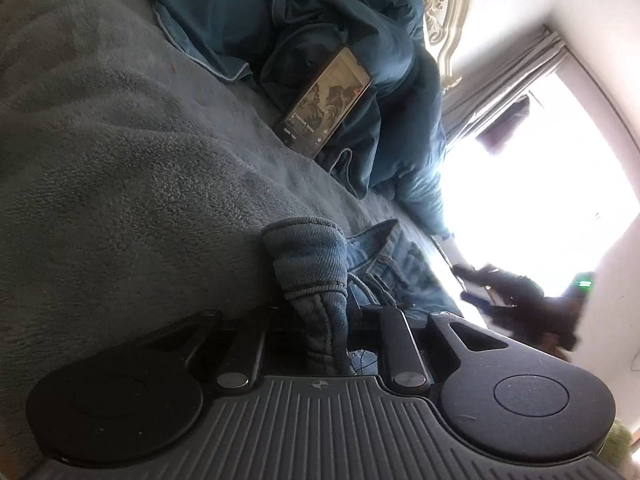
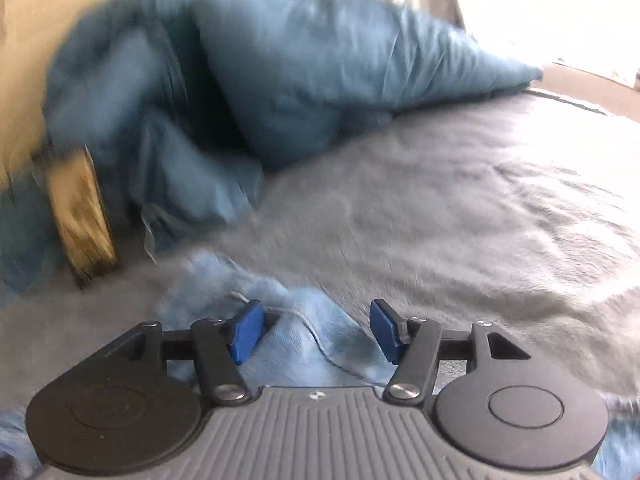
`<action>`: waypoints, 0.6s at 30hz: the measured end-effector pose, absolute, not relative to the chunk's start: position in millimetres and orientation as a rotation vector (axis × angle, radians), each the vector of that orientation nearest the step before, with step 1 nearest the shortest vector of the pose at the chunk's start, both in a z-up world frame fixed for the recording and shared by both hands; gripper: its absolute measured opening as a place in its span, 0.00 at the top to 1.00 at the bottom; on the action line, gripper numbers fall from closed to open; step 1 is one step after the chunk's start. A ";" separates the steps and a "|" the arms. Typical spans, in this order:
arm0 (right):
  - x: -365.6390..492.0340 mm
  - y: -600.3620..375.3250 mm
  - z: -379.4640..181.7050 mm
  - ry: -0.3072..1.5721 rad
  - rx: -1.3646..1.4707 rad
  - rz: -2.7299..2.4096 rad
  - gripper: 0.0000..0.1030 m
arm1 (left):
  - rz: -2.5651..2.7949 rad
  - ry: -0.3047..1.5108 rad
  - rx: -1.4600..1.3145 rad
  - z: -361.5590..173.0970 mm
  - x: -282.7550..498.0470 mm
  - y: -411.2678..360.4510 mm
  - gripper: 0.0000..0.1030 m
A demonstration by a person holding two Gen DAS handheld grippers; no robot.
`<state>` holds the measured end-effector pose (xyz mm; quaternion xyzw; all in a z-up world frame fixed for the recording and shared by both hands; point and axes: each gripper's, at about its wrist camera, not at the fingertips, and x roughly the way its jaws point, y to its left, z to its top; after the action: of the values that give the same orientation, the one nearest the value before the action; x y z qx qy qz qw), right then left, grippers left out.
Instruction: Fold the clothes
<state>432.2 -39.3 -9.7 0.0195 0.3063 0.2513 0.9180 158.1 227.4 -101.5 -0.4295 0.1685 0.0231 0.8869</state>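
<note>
Two grippers, one pair of jeans on the bed.

We keep the left gripper (image 1: 320, 320) clamped on a bunched fold of the jeans (image 1: 312, 272) at lower centre, likely to anchor that end. Our right gripper (image 2: 316, 330) has its blue pads (image 2: 248, 330) apart over pale denim at the bottom of its blurred view, pressing on nothing. A phone (image 1: 324, 100) leans on the teal duvet (image 1: 352, 20) above, clear of our work.
</note>
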 end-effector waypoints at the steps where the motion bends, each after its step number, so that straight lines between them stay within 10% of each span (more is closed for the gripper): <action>1: 420.8 -41.2 -0.6 0.613 0.052 0.549 0.40 | 0.046 0.352 -0.895 -102.2 157.1 227.4 0.82; 18: 290.3 87.0 -22.3 0.901 -0.355 1.038 0.61 | 0.057 0.373 -0.863 -102.1 161.7 225.1 0.81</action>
<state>290.3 87.0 -22.3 -0.1631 0.4137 0.4766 0.7583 161.7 225.1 -102.1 -0.4157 0.1797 0.0277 0.8912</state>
